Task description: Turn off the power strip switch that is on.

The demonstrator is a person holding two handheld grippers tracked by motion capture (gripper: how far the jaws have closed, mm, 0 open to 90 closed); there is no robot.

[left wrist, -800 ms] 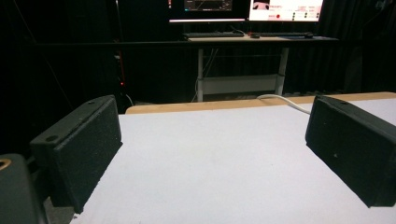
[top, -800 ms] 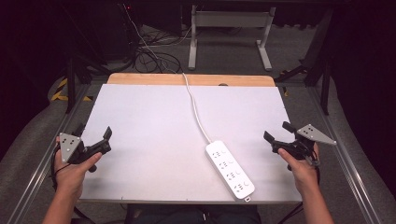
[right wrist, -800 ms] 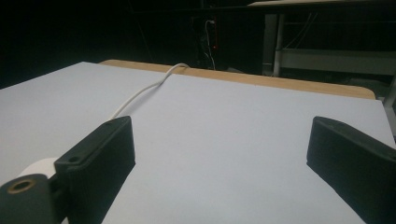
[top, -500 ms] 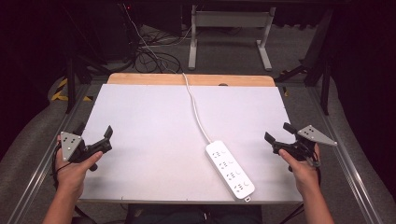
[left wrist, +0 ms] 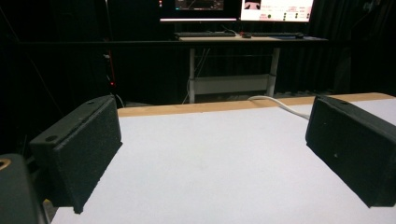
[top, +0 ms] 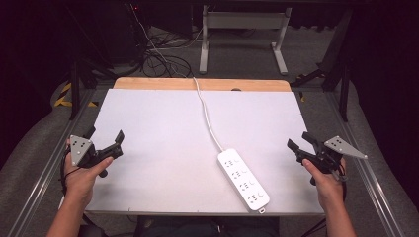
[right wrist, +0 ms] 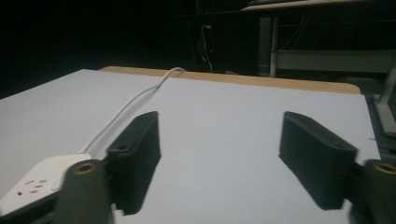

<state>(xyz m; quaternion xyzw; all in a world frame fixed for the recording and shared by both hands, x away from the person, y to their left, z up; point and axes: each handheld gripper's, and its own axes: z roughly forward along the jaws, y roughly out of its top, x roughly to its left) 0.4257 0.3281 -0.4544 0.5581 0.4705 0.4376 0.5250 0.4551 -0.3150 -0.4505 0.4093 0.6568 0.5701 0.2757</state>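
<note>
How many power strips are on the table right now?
1. The white power strip lies on the table toward its near right, closer to the right claw; its cord runs to the far edge.

No text, label, brand or number can be read anywhere. The power strip (top: 243, 180) on the worktop (top: 163, 123) bears no legible marking in the high view, and its face is blurred in the right gripper view. Two lit screens (left wrist: 277, 9) at the far side of the room, seen in the left gripper view, carry lines and dots far too small to make out. Yellow and black hazard stripes (top: 63, 95) mark the floor at the left of the worktop; they carry no words.
</note>
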